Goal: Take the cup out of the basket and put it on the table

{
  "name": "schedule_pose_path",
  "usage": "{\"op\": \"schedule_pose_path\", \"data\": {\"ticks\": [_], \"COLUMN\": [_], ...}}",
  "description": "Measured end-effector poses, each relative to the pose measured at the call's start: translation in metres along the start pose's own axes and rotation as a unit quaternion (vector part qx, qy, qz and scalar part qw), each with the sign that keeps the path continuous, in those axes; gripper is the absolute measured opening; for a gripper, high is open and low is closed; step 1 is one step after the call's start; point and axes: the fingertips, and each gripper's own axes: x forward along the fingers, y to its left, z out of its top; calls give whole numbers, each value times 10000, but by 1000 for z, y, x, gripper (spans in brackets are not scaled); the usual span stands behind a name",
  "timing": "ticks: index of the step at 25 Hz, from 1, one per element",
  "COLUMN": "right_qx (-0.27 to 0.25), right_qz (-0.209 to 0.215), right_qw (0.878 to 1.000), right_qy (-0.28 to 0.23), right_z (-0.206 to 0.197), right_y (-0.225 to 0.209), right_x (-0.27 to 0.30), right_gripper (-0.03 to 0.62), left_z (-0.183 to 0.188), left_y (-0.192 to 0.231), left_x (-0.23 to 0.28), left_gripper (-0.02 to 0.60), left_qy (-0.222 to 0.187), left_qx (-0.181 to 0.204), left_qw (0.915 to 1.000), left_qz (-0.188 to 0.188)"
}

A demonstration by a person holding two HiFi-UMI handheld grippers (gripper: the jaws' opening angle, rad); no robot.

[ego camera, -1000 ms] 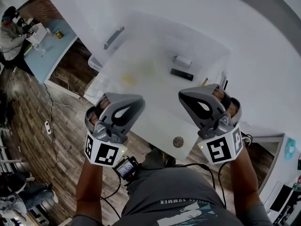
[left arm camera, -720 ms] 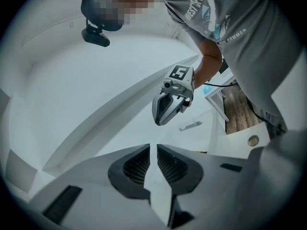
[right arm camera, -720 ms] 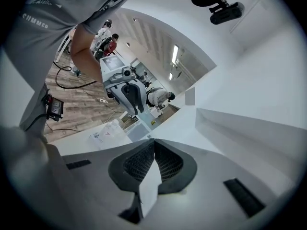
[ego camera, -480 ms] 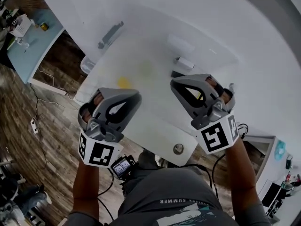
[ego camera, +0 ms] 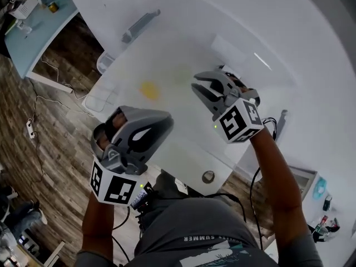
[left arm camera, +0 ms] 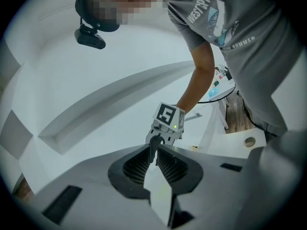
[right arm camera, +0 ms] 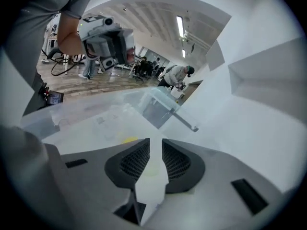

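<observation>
Two grippers over a glossy white table (ego camera: 183,146), heavy glare everywhere.

Head view: left gripper (ego camera: 160,121) sits near the table's front edge. The right gripper (ego camera: 200,88) is further in, over mid-table, well apart from it. Clear plastic basket (ego camera: 97,100) at the table's left end, walls barely visible. Pale yellow blotch (ego camera: 149,89) by it; in or beside, can't tell, nor whether that's the cup. Grey bar handle (ego camera: 139,26) lies beyond. Round metal grommet (ego camera: 208,176) is set in the table near the front edge.

Left gripper view: jaws pinched together at the tips, nothing btwn them. Right gripper (left arm camera: 165,128) w/ marker cube shows straight ahead past the tips.

Right gripper view: jaws opening, narrow gap so far, nothing btwn the pads, only table seen through. Basket (right arm camera: 158,110) ahead, blotch (right arm camera: 129,139) just past the tip of the jaw on the left. Left gripper (right arm camera: 108,40) upper left. Seated person (right arm camera: 178,74) far in bg.
</observation>
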Motion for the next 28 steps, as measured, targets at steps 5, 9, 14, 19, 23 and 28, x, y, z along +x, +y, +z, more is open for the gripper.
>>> {"op": "schedule_pose_path", "data": {"ticks": [5,9,14,19,23,28], "right_qx": [118,101,-44,-302,-350,-280], "right_qz": [543,935,1446,1658,1711,1678], "right_qw": [9975,9920,9790,9639,9583,9610], "right_qy": [426,843,1438,2063,2264,2180], "right_z": [-34,-65,-102,-130,-141,-136], "right_y": [13,26,48,59,64,66], "right_x": [57,102,143,169,175,168], "right_gripper": [110,132,162,163,119,29], "left_z": [-16,-27,-33,-40,-45,-45], "left_y": [1,7,12,16,16,18], "left_x": [-3,-4,-9,-14,-15,-16], "left_gripper": [55,55,55,55,57,64], "left_qy": [90,17,-77,-105,-66,-47], "left_qx": [-262,-515,-817,-945,-999,-980], "left_qw": [9996,9986,9963,9950,9946,9947], "left_qz": [3,95,251,301,286,308]}}
